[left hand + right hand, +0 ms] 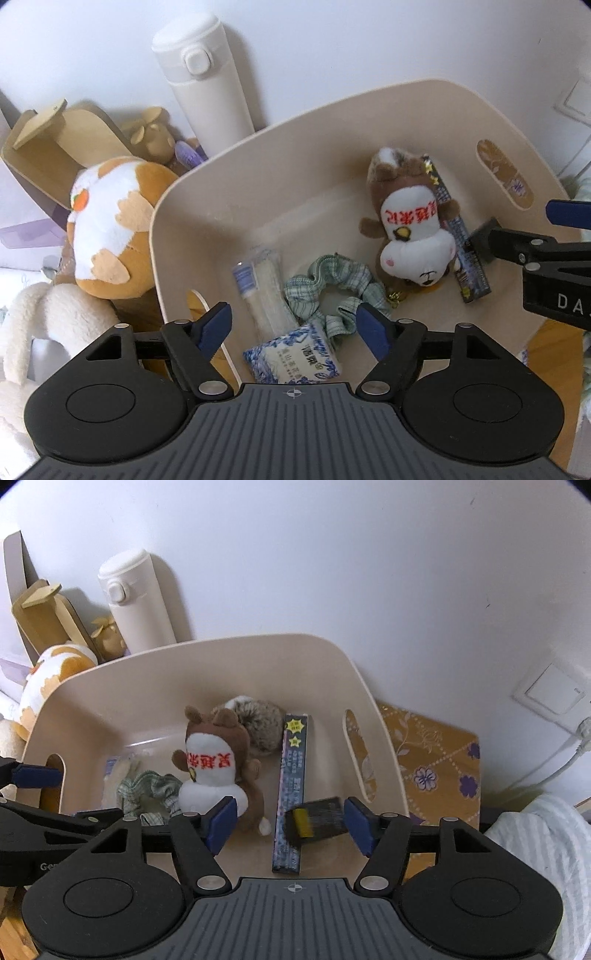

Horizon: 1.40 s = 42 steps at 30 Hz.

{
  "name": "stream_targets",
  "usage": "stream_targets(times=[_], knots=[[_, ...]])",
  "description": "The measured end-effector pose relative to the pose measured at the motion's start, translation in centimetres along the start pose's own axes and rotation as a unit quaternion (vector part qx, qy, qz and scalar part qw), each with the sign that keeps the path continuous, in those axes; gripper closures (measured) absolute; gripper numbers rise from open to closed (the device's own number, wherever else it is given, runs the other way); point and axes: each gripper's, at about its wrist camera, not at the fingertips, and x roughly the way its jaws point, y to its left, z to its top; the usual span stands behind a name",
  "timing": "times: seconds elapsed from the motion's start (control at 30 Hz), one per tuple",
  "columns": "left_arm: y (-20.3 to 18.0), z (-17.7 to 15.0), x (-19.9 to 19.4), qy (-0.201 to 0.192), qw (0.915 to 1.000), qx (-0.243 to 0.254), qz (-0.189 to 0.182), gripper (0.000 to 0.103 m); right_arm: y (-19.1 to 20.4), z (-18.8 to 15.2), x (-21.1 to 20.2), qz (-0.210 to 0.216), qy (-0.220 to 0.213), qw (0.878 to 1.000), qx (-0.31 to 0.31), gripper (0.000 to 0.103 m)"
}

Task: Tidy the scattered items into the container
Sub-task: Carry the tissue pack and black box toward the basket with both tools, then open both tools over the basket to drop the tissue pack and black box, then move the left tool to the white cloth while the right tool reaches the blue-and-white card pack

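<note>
A beige plastic bin [258, 147] [221, 653] holds a brown-and-white squirrel plush [410, 221] [218, 760], a green checked scrunchie [328, 291] [147, 786], a long dark box [465, 254] [291, 786], a clear packet of white sticks [262, 291] and a blue-and-white tissue pack [295, 358]. My left gripper [295, 328] is open and empty above the tissue pack. My right gripper [290, 823] is open above the bin; a small dark block with a yellow stripe [314, 821], blurred, lies between its fingers over the long box.
A white flask [207, 77] [136, 602] stands behind the bin by the wall. An orange-and-white plush [110, 229], a cream plush [40, 325] and a wooden stand [55, 140] crowd the left. A patterned orange cloth [436, 764] and striped fabric [535, 842] lie right.
</note>
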Motion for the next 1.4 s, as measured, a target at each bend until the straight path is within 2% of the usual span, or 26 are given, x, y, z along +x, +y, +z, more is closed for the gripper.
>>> stream_targets(times=[0.43,0.67,0.77,0.97,1.13,1.4], knots=[[0.5,-1.5,-4.6,-0.036,0.9988,-0.023,-0.022,0.022,-2.0,-1.5,-6.6,-0.028,-0.042,0.997,0.062,0.028],[-0.3,-4.2,-7.0,-0.045,0.9979,-0.026,-0.037,0.022,-3.2,-4.4,-10.5,-0.043,-0.053,0.991,0.112,0.023],[-1.0,-5.6,-7.6,-0.042,0.9976,-0.027,-0.048,0.022,-3.6,-6.1,-11.4,-0.053,-0.053,0.988,0.136,0.016],[-2.9,-8.6,-7.8,-0.022,0.9973,-0.015,-0.069,0.022,-3.8,-9.8,-12.0,-0.07,-0.033,0.981,0.177,0.011],[-4.3,-10.7,-7.0,-0.002,0.997,0.002,-0.077,0.022,-3.8,-12.9,-11.5,-0.078,0.001,0.975,0.21,0.009],[-5.4,-12.0,-4.1,0.013,0.9971,0.013,-0.074,0.022,-3.7,-16.2,-10.0,-0.081,0.051,0.967,0.237,0.009]])
